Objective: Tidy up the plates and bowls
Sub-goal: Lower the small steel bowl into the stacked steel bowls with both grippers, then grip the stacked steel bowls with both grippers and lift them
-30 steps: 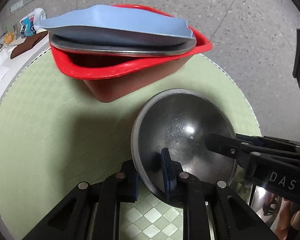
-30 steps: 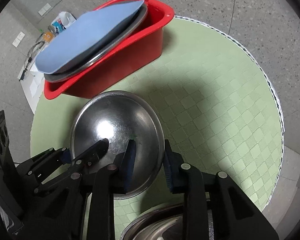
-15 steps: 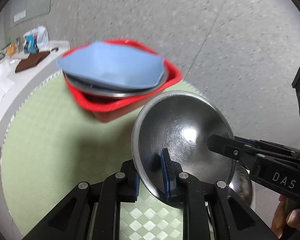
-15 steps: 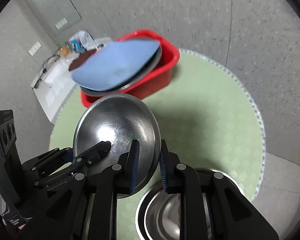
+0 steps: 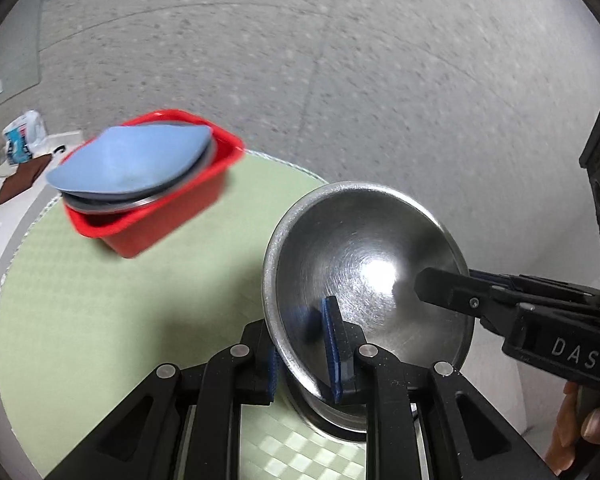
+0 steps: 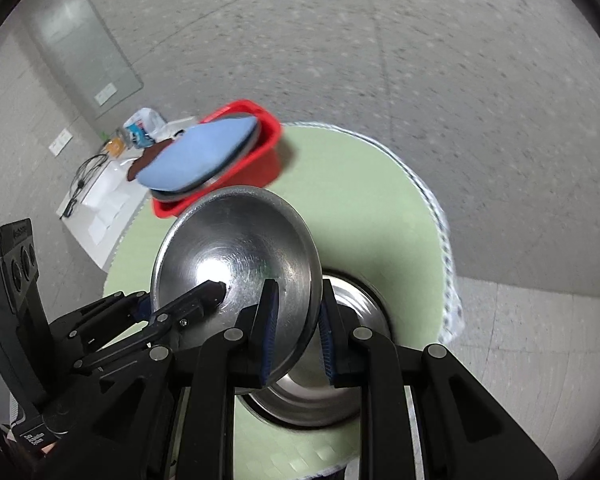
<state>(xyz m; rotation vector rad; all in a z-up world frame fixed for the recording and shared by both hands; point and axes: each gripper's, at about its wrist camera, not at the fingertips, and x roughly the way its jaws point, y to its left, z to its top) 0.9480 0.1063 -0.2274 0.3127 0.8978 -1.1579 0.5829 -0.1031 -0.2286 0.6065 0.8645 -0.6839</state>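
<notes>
Left wrist view, nearest first: the left claw [image 5: 304, 356] is clenched on the near rim of a shallow round stainless-steel bowl [image 5: 364, 272], one blue pad inside and one outside the wall. The bowl is lifted and tilted, its hollow facing the camera. The right claw [image 6: 294, 336] pinches the same bowl [image 6: 236, 248] at its right edge, also clenched on the rim, so both claws carry it between them.

Just below and behind the held bowl sits a second, wider stainless-steel bowl [image 6: 340, 384] on the round pale-green checked surface [image 5: 100, 280]. It looks like the nesting target, though that is a judgement.

The risk is slip: thin polished metal held only at the rim could pivot or slide out if the two claws pull apart or twist unevenly, and it would clatter onto the lower bowl or skid off the surface's near edge.

Farther off, left of centre, a red rectangular plastic tub [image 5: 172, 216] holds a steel plate [image 5: 156, 196] with a pale blue plate [image 5: 132, 168] on top, well apart from the claws
</notes>
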